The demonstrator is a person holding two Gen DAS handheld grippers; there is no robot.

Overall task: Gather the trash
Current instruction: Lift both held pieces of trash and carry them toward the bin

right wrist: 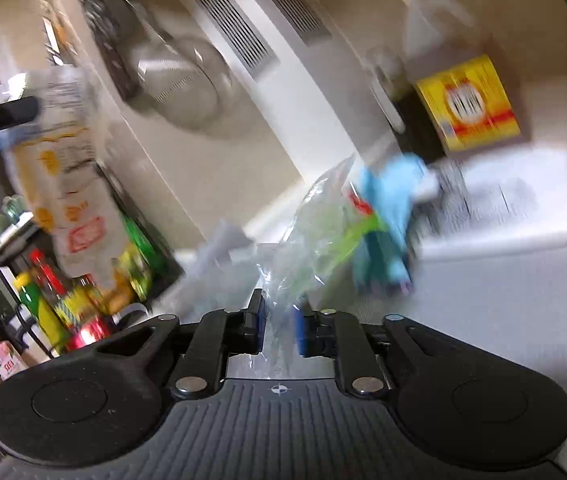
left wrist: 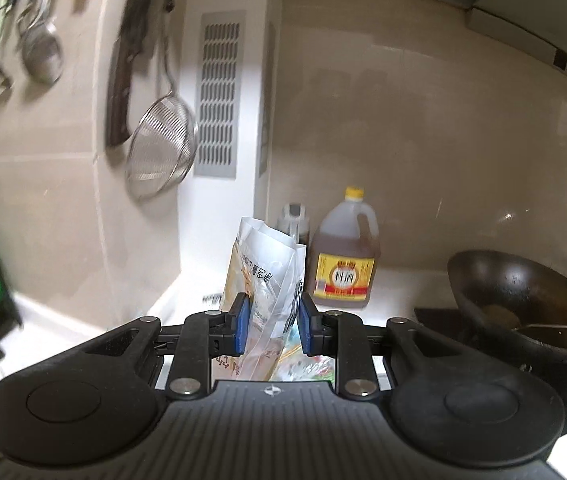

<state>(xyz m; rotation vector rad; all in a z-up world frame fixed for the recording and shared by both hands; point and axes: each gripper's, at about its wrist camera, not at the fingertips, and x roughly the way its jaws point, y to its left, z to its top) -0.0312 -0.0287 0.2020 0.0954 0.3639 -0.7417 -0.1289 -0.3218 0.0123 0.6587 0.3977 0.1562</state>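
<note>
Our left gripper (left wrist: 272, 320) is clamped on a white wrapper (left wrist: 261, 276), standing upright between the pads, jug (left wrist: 344, 254) at 1 o'clock behind it, wok (left wrist: 523, 300) at 3. Our right gripper (right wrist: 279, 326) pinches clear film (right wrist: 283, 280); a blue packet (right wrist: 387, 216) lies just beyond, at 1 o'clock. Right view badly blurred.

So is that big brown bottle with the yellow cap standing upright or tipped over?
Upright. In the left wrist view the bottle stands on the counter with its yellow cap on top; its slant in the right wrist view comes from the tilted camera.
</note>
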